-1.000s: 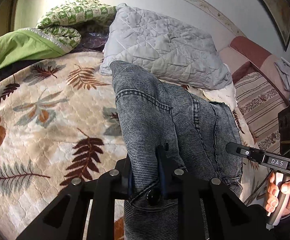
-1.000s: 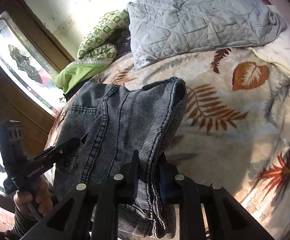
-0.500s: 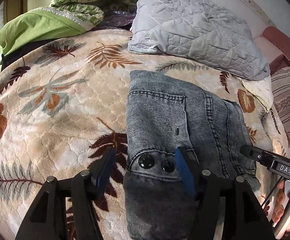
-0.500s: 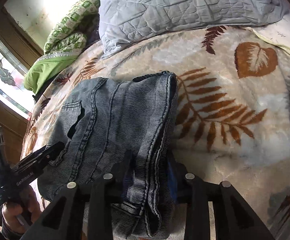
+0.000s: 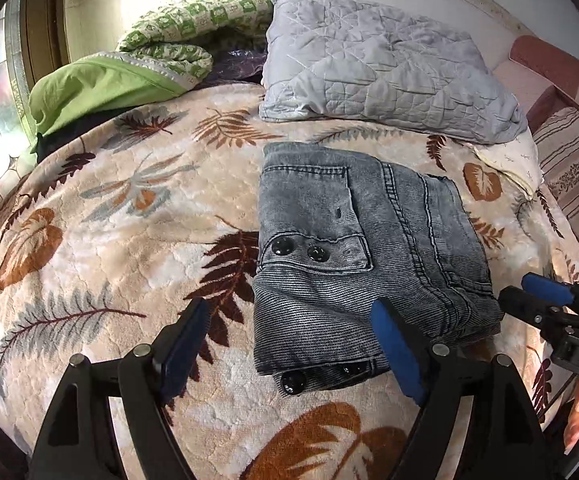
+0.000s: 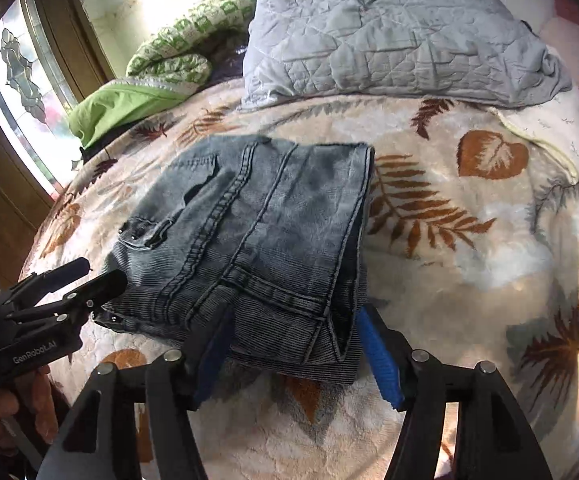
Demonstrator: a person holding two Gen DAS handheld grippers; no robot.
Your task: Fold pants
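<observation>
- A lime-green folded blanket lies at the far left corner of the bed, with a green-and-white patterned quilt bundled behind it.
- The left gripper hangs with its blue-padded jaws spread wide and empty, just before the near edge of the bundle.
- The grey washed-denim pants rest as a compact folded rectangle on the cream leaf-print plush bedspread, toward the bed's right side, in front of a pale grey quilted pillow.
- The right gripper has its jaws wide too, straddling the bundle's near right corner without pinching it.
- The denim looks thick and fairly heavy, soft yet holding a crease; several layers stacked should stay put on the plush.
- For any further fold or lift, the stitched near edge and corners seem the surest hold.
</observation>
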